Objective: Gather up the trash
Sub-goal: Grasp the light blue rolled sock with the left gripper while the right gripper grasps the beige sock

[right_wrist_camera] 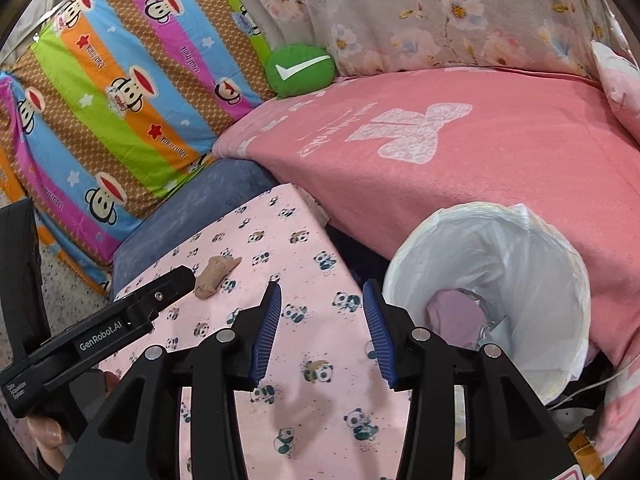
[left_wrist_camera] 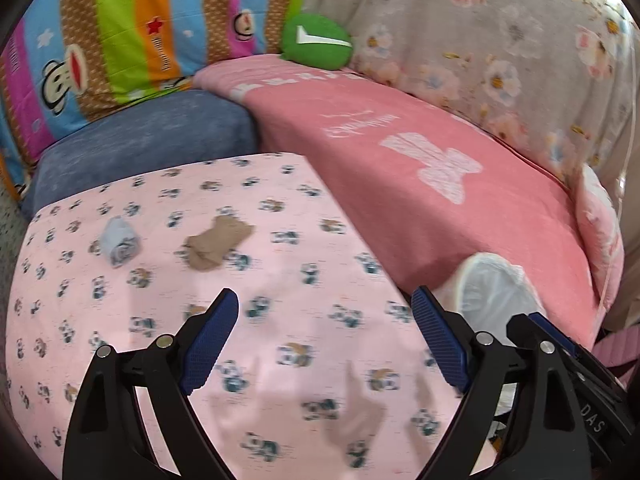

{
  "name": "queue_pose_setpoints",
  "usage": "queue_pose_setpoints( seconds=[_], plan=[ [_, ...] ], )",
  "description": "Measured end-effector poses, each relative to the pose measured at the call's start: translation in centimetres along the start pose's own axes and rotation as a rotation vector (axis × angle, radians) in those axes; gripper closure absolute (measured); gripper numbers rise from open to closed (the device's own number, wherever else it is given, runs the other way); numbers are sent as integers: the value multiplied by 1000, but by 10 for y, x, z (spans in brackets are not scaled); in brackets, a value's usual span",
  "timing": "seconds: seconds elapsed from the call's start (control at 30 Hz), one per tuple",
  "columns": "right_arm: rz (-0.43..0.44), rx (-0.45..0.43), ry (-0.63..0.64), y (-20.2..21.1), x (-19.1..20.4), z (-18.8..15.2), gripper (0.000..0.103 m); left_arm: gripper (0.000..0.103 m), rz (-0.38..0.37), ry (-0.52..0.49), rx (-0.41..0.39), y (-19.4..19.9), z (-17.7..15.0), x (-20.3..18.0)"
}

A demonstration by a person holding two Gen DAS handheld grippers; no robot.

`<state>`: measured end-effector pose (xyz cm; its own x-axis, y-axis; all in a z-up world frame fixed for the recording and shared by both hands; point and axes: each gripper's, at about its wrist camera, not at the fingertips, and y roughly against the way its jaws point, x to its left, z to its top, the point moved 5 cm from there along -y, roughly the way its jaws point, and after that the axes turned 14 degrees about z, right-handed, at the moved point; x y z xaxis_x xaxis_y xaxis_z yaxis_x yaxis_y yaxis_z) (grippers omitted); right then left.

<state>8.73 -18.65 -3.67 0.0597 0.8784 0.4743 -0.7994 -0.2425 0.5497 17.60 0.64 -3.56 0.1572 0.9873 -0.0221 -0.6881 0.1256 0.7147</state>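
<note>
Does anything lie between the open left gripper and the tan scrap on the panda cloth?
Nothing visible does. Only bare panda cloth lies between the left gripper and the tan scrap; the pale blue wad sits off to the side.

Bright, even daylight; soft shadows on panda-print cloth [left_wrist_camera: 280, 280] toward six o'clock; left view motion-blurred; fisheye-bent, dark-cornered edges.

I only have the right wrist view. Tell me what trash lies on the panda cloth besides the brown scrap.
Observer: A pale blue wad lies on the cloth too; your view does not show it.
Operator: Place it for me.
Observer: In the left wrist view it sits left of the brown scrap, apart from it, not touching.
Operator: Report the left tool.
Observer: The left tool is open wide, with nothing between its fingers.
</note>
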Motion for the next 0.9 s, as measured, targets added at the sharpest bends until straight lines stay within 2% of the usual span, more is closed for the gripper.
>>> queue_pose_setpoints(
  seconds=[0.33, 0.5, 0.67, 0.9],
  plan=[
    [62, 101, 78, -76, 69, -15, 51, 18, 152, 88, 35, -33, 2, 105],
    [87, 161, 94, -129, 100, -19, 47, 12, 210, 152, 64, -57, 5, 154],
    [103, 224, 107, -177, 122, -23, 45, 12, 238, 185, 100, -85, 10, 186],
    [92, 283, 131, -241, 138, -26, 45, 12, 234, 223, 137, -122, 24, 207]
  ],
)
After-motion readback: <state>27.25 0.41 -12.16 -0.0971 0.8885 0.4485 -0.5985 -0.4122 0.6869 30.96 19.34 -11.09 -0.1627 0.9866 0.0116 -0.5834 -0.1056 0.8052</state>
